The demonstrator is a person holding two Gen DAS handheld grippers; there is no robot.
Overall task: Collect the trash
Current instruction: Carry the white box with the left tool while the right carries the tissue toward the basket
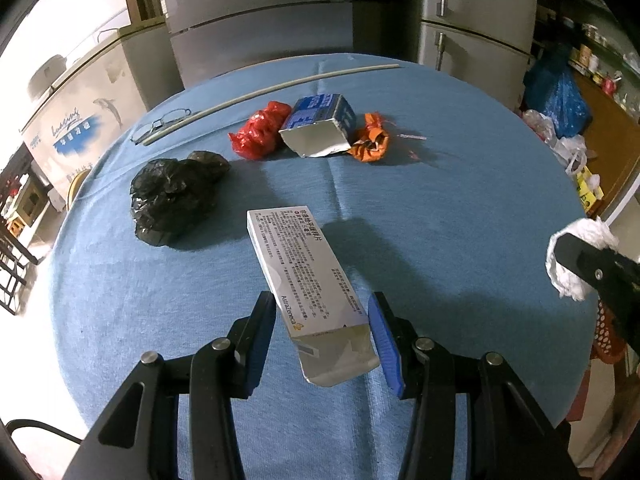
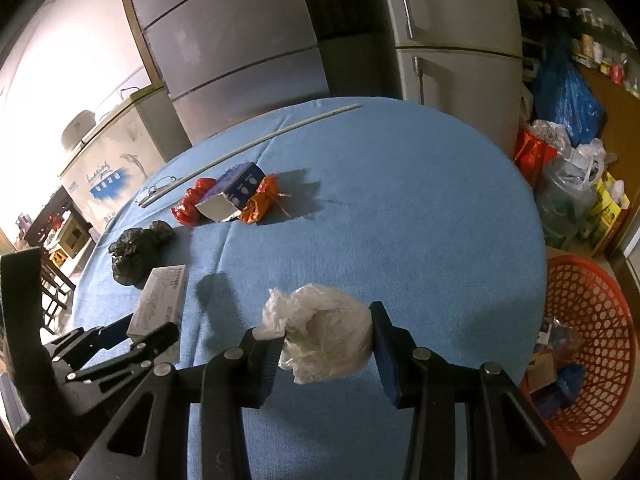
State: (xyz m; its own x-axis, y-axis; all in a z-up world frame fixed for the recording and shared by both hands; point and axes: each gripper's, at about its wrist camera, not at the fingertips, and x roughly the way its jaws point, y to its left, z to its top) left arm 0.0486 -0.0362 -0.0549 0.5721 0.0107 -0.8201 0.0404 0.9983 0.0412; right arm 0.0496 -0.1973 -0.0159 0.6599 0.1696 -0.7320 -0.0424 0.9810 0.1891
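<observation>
1. Round table under a blue cloth (image 1: 460, 208); its far edge sits close to grey fridges (image 1: 256, 8). The right half of the tabletop is bare cloth, with open room out to the right edge.
2. Chest freezer (image 1: 92, 112) off the left edge carries a dolphin picture and cursive script, too blurred to read.
3. Red mesh basket (image 2: 592, 320) stands on the floor off the near-right edge, with some scraps already inside.
4. Black plastic bag (image 1: 172, 196), crumpled, lies near the left edge.
5. White medicine box (image 1: 308, 280) lies near the near edge and reads "AstraZeneca" along its side. Dense Chinese print covers the top, too small to read. Its end flap is open.
6. Left gripper (image 1: 322, 340): the jaws sit on both sides of that box's open end. The left pad touches it, while a thin gap seems to show on the right, so whether it is pinched cannot be told.
7. Blue-and-white carton (image 1: 320, 124) sits at far centre with its end open and its print unreadable. A red crumpled bag (image 1: 260, 132) touches its left side and an orange wrapper (image 1: 370, 140) its right.
8. White crumpled plastic bag (image 2: 320, 336) is pinched between the pads of the right gripper (image 2: 326, 348), lifted over the near-centre tabletop.
9. Long pale rod (image 1: 272, 92) runs along the far-left edge, and glasses (image 1: 160, 124) lie beside its left end.
</observation>
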